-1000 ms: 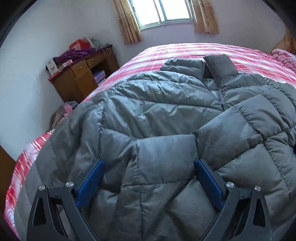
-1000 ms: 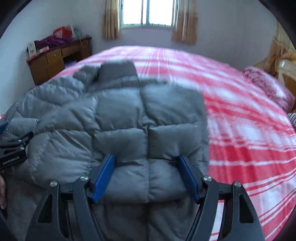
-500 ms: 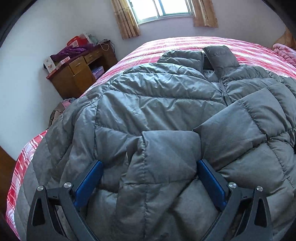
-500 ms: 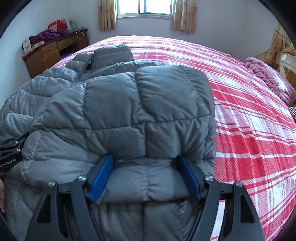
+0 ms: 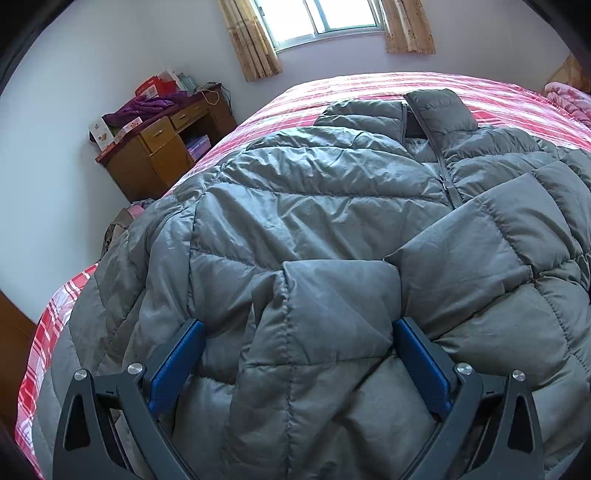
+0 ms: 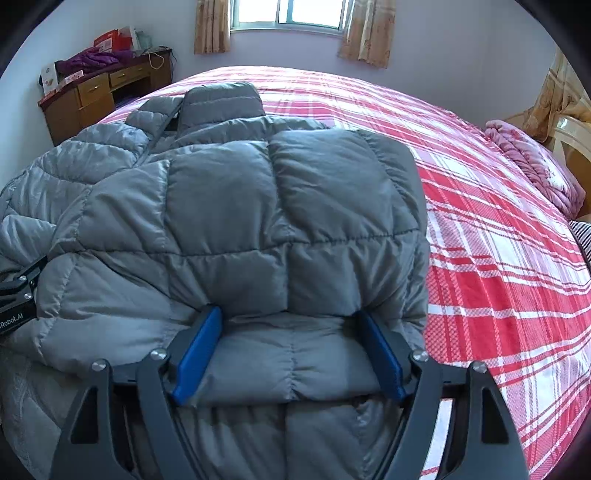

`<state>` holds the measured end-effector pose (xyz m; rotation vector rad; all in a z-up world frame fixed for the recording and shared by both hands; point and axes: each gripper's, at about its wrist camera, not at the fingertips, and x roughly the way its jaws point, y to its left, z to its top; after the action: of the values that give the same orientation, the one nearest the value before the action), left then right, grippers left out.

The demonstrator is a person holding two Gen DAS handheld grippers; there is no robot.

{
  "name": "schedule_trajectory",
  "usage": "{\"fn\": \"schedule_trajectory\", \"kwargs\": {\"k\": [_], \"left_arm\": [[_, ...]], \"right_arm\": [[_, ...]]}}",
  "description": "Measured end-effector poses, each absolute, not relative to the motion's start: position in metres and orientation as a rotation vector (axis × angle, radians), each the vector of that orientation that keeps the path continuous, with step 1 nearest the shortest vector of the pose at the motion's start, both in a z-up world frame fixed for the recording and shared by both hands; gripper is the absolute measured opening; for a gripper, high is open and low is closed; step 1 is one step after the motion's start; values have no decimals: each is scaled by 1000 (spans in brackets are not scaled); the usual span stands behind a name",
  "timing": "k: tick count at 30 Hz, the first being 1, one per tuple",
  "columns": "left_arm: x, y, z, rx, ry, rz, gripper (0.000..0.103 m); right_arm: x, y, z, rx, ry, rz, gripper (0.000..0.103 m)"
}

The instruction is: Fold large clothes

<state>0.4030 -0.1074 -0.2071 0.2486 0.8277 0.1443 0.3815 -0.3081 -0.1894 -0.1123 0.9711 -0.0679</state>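
Observation:
A large grey quilted puffer jacket [image 5: 332, 206] lies on the bed, collar towards the window, zip down the front. It also shows in the right wrist view [image 6: 229, 206]. Both sleeves are folded in across the front. My left gripper [image 5: 299, 332] is open, its blue fingers [image 5: 177, 362] on either side of the left sleeve's cuff. My right gripper [image 6: 290, 325] is open, its blue fingers [image 6: 199, 350] on either side of the right sleeve's end. The left gripper's body shows at the left edge of the right wrist view [image 6: 16, 299].
The bed has a red and white plaid sheet [image 6: 498, 258]. A pink blanket [image 6: 535, 173] lies at the right by the headboard. A wooden desk [image 5: 162, 147] with boxes and purple cloth stands against the wall at the left. A window [image 6: 291, 14] is behind.
Both grippers have drawn back slightly towards the near edge and tilted down; the two sleeves now lie settled across the jacket's front. The jaws stay wide apart.

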Motion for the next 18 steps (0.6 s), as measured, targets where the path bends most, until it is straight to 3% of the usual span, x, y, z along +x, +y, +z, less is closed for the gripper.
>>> {"fn": "schedule_trajectory", "kwargs": {"k": [13,18], "left_arm": [[404,-99,-200,225,873,83,102],[357,-64,-128,228,741,-20,102]], "right_arm": [[385,-309,-190,-116,976,-85,86],[371,-321,-170,-78,941,-118,88]]}}
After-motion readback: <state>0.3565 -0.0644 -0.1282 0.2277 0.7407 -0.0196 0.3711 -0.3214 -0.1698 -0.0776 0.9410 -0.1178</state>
